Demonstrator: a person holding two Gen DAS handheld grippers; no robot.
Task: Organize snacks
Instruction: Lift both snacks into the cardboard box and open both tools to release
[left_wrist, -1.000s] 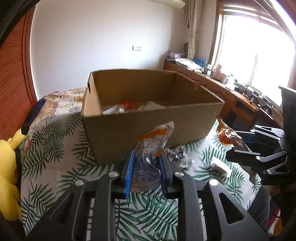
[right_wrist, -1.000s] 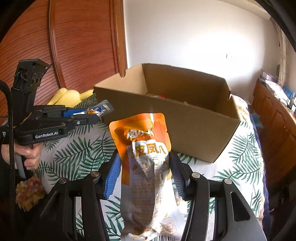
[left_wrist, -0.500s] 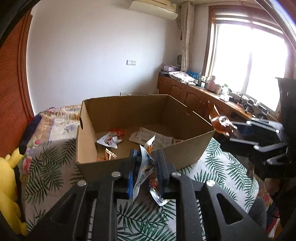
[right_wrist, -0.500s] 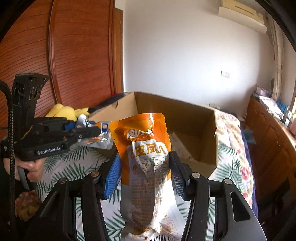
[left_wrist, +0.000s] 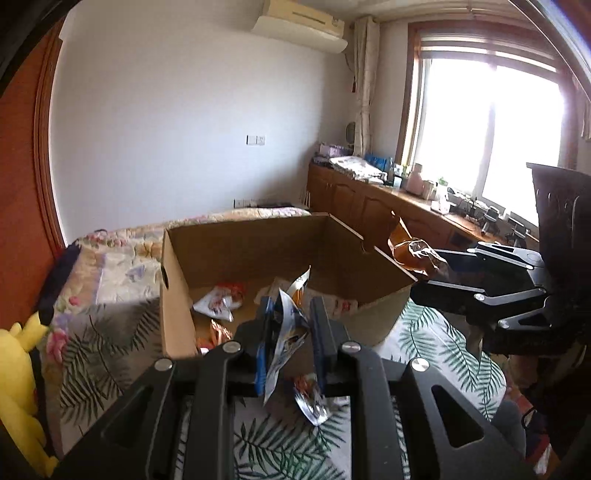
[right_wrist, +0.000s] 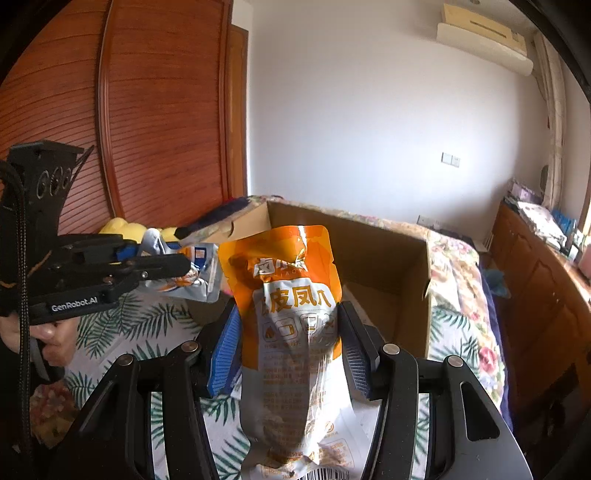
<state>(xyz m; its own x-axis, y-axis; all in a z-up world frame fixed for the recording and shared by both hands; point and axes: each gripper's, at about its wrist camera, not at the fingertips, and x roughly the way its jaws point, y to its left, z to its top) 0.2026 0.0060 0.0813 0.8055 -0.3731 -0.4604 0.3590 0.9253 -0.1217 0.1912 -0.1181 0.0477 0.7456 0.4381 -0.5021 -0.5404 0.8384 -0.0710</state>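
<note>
Since the earlier frames both grippers have risen from low on the bed to the height of the cardboard box's rim, so the left wrist view now looks down into the box rather than at its front wall. The left gripper (left_wrist: 288, 332) is clenched on a small crumpled snack packet (left_wrist: 284, 343), silver and white with blue and orange print, pinched edge-on between the blue pads so that its lower part hangs twisted below them. In the right wrist view the same packet (right_wrist: 192, 273) shows as a flat silver pouch sticking out beyond the left gripper's fingertips (right_wrist: 166, 266), just before the box's near corner.

The right gripper (right_wrist: 290, 332) grasps an orange snack pouch (right_wrist: 291, 306) by its sides. The pouch stands upright, glossy, orange at the top with large dark characters on a pale band, turning clear and silvery lower down, with fine print and a barcode at the bottom edge. It is held in front of the box's open top.

The cardboard box (left_wrist: 173, 295) sits on the bed's palm-leaf cover (left_wrist: 107, 354), flaps open. Several snack packets (left_wrist: 218, 302) already lie on its floor. A yellow plush toy (left_wrist: 18, 354) lies at the bed's left edge.
</note>
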